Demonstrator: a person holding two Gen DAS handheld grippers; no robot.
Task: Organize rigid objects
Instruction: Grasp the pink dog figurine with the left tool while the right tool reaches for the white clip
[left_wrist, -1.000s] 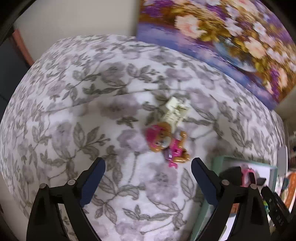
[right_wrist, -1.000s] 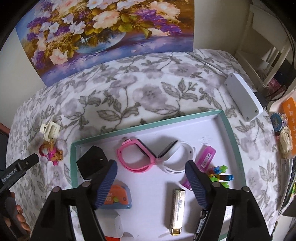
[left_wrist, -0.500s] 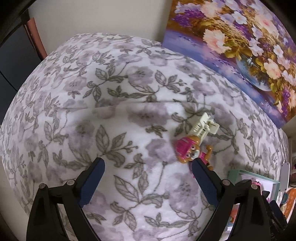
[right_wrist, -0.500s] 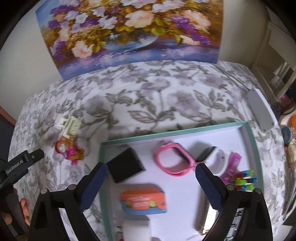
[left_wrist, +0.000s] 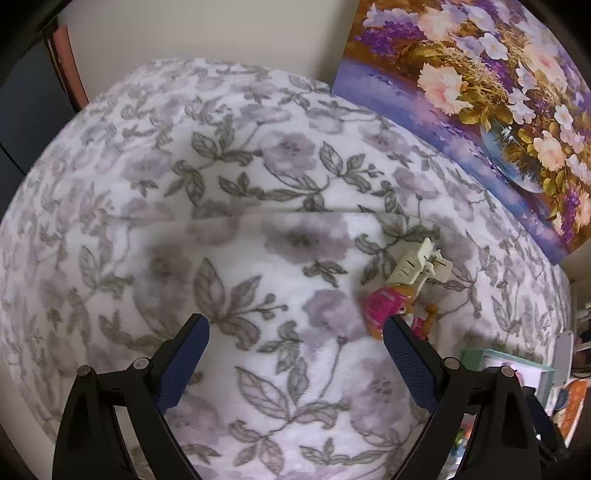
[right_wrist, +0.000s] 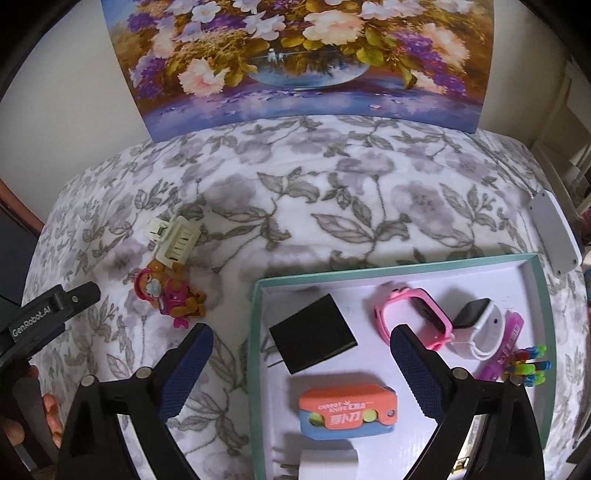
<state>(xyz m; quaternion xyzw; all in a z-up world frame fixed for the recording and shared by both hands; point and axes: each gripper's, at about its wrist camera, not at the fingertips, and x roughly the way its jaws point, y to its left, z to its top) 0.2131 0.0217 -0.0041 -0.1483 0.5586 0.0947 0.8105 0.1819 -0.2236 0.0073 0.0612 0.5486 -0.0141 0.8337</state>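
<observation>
Shift: pink-and-brown plastic puppy figure (left_wrist: 388, 310) now by left gripper's (left_wrist: 295, 343) right finger.
Left gripper: spread wide, empty.
Right gripper (right_wrist: 301, 354): spread wide, empty, above teal-rimmed white tray (right_wrist: 255, 332).

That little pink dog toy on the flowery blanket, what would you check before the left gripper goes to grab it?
1. Left gripper open: ok, jaws wide, nothing held.
2. Pink dog toy within the jaws' line: not ok, it sits off by one fingertip.
3. Toy free of neighbours: not ok, the cream clip touches its head.
4. Room in the teal tray: ok, bare floor near the black box.
5. Right gripper out of the way: ok, open over the tray.
</observation>
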